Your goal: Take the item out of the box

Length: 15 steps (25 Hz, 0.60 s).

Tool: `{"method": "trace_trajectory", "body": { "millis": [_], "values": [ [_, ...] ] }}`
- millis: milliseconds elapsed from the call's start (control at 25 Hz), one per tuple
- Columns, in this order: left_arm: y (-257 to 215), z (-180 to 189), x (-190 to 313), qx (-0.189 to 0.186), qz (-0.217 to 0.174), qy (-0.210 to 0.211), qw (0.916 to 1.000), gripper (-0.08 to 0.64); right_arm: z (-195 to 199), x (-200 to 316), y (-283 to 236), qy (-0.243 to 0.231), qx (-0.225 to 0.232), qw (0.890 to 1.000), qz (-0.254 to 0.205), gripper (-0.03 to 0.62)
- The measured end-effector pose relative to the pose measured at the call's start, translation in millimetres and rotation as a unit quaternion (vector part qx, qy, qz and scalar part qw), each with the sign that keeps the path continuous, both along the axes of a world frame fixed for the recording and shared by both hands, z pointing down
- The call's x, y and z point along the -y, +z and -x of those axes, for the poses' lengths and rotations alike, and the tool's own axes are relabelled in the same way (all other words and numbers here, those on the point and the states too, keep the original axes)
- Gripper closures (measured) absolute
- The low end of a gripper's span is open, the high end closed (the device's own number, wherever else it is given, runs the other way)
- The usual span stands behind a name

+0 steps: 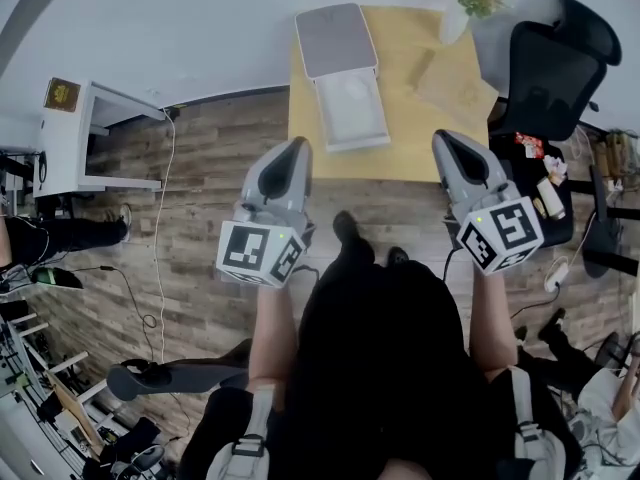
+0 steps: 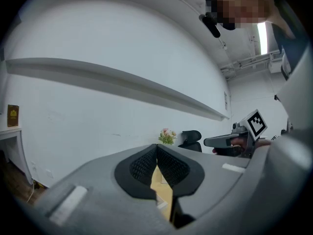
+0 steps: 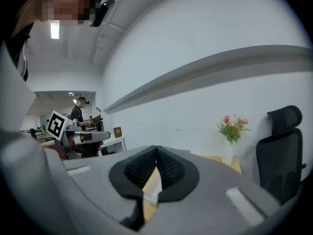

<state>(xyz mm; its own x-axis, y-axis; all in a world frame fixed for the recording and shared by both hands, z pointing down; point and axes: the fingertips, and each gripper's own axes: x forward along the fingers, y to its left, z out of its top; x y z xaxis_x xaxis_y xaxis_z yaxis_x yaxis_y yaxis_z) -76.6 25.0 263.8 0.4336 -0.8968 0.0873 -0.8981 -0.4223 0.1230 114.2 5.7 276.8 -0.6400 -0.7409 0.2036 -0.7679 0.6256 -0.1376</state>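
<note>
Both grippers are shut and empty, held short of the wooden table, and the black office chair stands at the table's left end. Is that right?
Not quite: the head view shows the black office chair at the right end of the wooden table, not the left. The rest holds: left gripper and right gripper are shut, empty, short of the table.

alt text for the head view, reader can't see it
A person holds the left gripper and right gripper, both shut and empty, short of a wooden table. On it sit an open white box and a vase of flowers; a black chair stands at its right.
</note>
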Motion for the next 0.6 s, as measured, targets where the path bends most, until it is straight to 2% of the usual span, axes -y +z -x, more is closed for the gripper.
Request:
{"method": "trace_trajectory", "body": {
  "millis": [280, 440, 600],
  "values": [
    [16.1, 27.3, 28.6, 0.002, 0.009, 0.026, 0.9996, 0.551, 37.0, 27.0, 22.1, 0.014, -0.017, 1.000, 0.017, 0.589],
    [24.3, 42.5, 38.0, 0.000, 0.011, 0.040, 0.9991, 0.551, 59.0, 31.0, 27.9, 0.006, -0.010, 1.000, 0.014, 0.589],
    [32.3, 50.1, 47.0, -0.004, 0.016, 0.049, 0.9986, 0.551, 73.8, 34.8, 36.5, 0.010, -0.026, 0.999, 0.019, 0.589]
  ]
}}
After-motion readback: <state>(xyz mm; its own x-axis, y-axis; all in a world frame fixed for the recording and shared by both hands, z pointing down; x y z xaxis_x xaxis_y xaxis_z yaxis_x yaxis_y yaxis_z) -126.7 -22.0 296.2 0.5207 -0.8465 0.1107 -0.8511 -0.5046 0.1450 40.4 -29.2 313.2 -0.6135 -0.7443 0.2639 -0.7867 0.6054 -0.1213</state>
